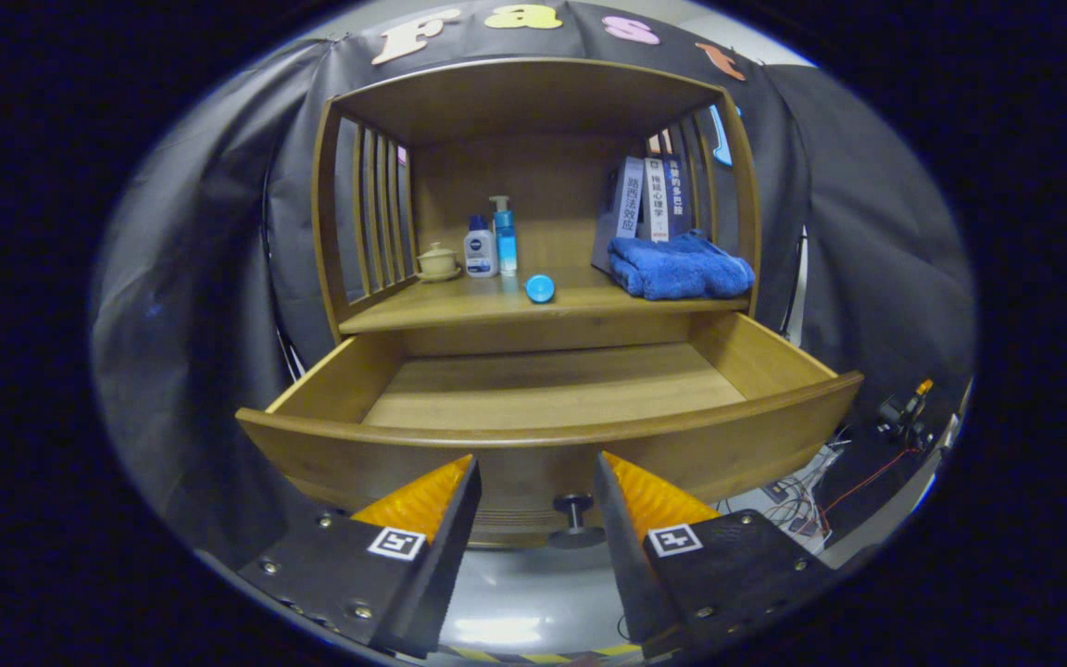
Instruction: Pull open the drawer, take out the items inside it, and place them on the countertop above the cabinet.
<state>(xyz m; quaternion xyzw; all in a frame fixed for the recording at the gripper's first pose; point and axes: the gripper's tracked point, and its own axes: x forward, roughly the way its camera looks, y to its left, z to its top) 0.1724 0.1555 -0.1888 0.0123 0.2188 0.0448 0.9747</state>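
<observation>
So the wooden cabinet point(533, 185) sits against the black cloth wall, with slatted sides and an open shelf that works as the countertop point(459, 310). Going left to right along that top: a little lidded ceramic cup on a saucer point(438, 261) tucked into the back left corner, then a white-and-blue bottle point(480, 248) right beside it, then a taller blue pump bottle point(504, 236) touching or nearly touching that one. Nearer the front edge, around the middle, a small blue round thing point(540, 288) lies by itself, can't tell exactly what it is. On the right, a folded blue towel point(680, 267) takes up that whole end, with a few books point(649, 199) standing upright behind it against the slats.

The middle strip of the top, between the bottles and the towel, is the bare wood.

Below, the drawer point(552, 435) is pulled well out, and what I can see of its floor is bare wood. Its dark knob point(575, 508) sticks out from the front panel, just ahead of the gripper point(535, 482). The fingers are spread apart, one each side of the knob, holding nothing and not touching it. Off to the right, some cables and gear point(904, 412) lie on the floor.
</observation>
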